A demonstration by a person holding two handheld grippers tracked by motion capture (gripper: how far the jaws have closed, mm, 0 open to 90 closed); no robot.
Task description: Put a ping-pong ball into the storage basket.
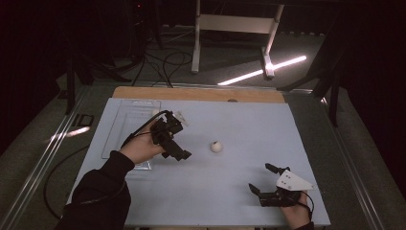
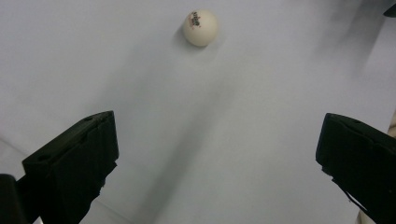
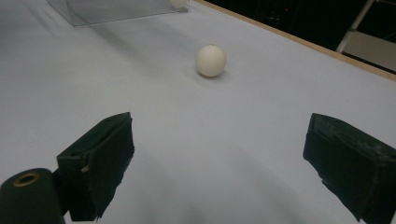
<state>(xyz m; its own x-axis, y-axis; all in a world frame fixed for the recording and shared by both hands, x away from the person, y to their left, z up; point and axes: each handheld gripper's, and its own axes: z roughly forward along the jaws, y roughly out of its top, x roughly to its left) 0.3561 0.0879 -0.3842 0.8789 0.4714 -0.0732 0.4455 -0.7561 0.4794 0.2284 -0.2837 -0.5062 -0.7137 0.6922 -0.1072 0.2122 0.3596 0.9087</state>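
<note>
A white ball [image 1: 216, 146] rests near the middle of the pale blue table mat [image 1: 239, 124]. My left gripper [image 1: 181, 141] hovers just left of it, open, with nothing between its jaws. In the left gripper view the ball [image 2: 201, 28] lies ahead of the wide-apart left gripper [image 2: 218, 128] and shows a small printed mark. My right gripper [image 1: 262, 178] sits low near the front right edge, also open and empty. In the right gripper view the ball [image 3: 211, 60] lies well beyond the right gripper [image 3: 219, 126].
A clear plastic tray [image 1: 129, 125] lies on the mat's left side, behind my left hand. Its wall [image 3: 116, 9] shows in the right gripper view, with another white ball [image 3: 179, 3] at its corner. A wooden strip [image 1: 198, 94] borders the far edge.
</note>
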